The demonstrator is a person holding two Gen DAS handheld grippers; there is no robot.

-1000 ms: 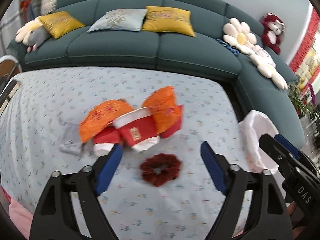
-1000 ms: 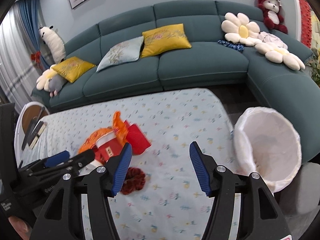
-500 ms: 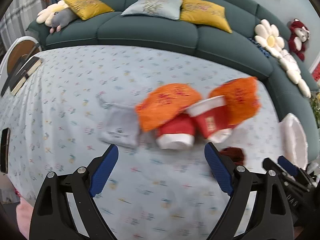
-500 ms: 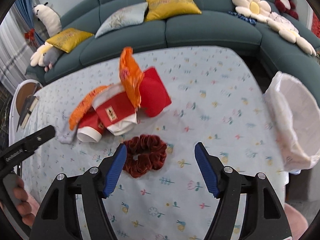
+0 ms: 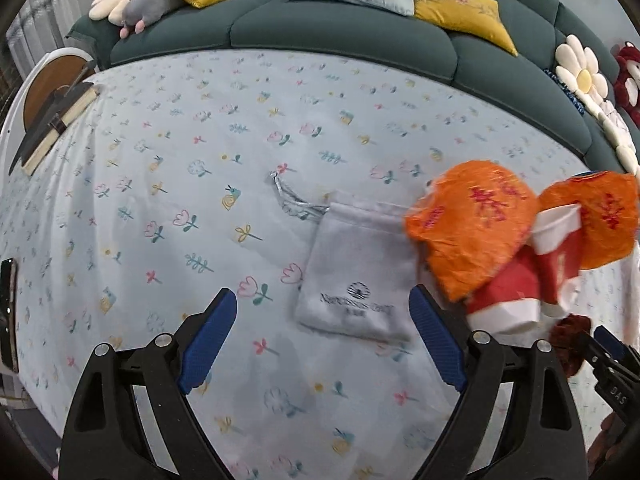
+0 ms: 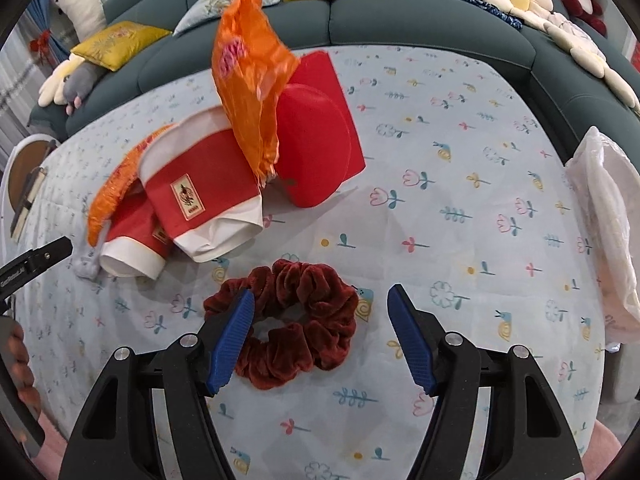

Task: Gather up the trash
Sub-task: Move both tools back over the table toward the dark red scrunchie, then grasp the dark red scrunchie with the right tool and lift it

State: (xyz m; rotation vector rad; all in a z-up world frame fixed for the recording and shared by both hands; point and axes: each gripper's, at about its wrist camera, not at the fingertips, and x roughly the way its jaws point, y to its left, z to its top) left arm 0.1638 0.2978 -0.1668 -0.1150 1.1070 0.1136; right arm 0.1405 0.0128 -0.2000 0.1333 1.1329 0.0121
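Observation:
A pile of trash lies on the flowered tablecloth [image 5: 180,152]: two red-and-white paper cups [image 6: 200,184], orange wrappers [image 6: 248,72] [image 5: 468,224] and a flat red packet [image 6: 320,140]. A grey drawstring pouch [image 5: 356,276] lies left of the pile. A dark red velvet scrunchie [image 6: 292,320] lies in front of the cups. My left gripper [image 5: 324,340] is open and empty, just in front of the pouch. My right gripper [image 6: 320,336] is open and empty, low over the scrunchie, which sits between its fingers toward the left one.
A white bag-lined bin [image 6: 608,236] stands at the table's right edge. A teal sofa [image 5: 320,20] with cushions and plush toys wraps the far side. A round side table with a book [image 5: 48,116] is at the left. A dark phone [image 5: 8,312] lies near the left edge.
My left gripper has swung left, from facing the scrunchie and cups to facing the grey pouch. My right gripper has moved forward and down to the scrunchie.

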